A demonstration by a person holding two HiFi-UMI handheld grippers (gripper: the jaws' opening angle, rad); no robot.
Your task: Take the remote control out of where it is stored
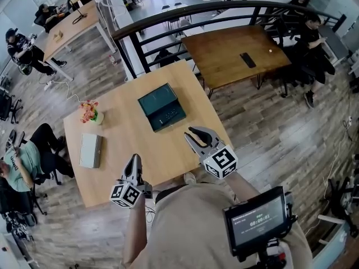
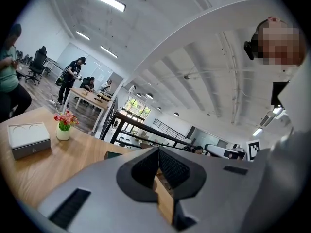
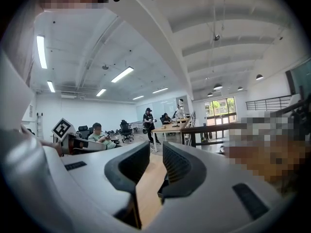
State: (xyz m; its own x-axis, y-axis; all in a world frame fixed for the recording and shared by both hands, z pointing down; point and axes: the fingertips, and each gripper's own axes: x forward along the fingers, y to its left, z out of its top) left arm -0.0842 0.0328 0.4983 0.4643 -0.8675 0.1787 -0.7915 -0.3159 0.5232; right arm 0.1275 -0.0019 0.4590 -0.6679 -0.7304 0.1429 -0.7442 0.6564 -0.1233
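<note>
Storage on the light wooden table (image 1: 129,139) comes to two boxes and a pot. Near the middle lies a dark green case (image 1: 161,106), open, with its lid folded back flat toward the far edge. The lid's inner face is bare teal. The near half holds a dark flat thing with a row of small pale marks, which looks like the remote control (image 1: 166,116); it is too small to read further. It lies inside the case, untouched.

Toward the left edge sits a grey box (image 1: 91,150), closed. In the left gripper view its lid (image 2: 29,130) shows two shallow round recesses, and what it holds cannot be seen. Beyond it, near the far left corner, a small white pot (image 1: 96,117) carries pink and red flowers (image 1: 87,110).

Both tools hover at the near side of the table, well short of the case. The left gripper (image 1: 133,158) hangs over the near edge; in its own view (image 2: 158,152) the jaws are clenched together, tips touching, with nothing between them. The right gripper (image 1: 189,132) points at the case's near right corner without touching it; its own view (image 3: 156,147) shows the jaws drawn together to a thin slit, empty.
</note>
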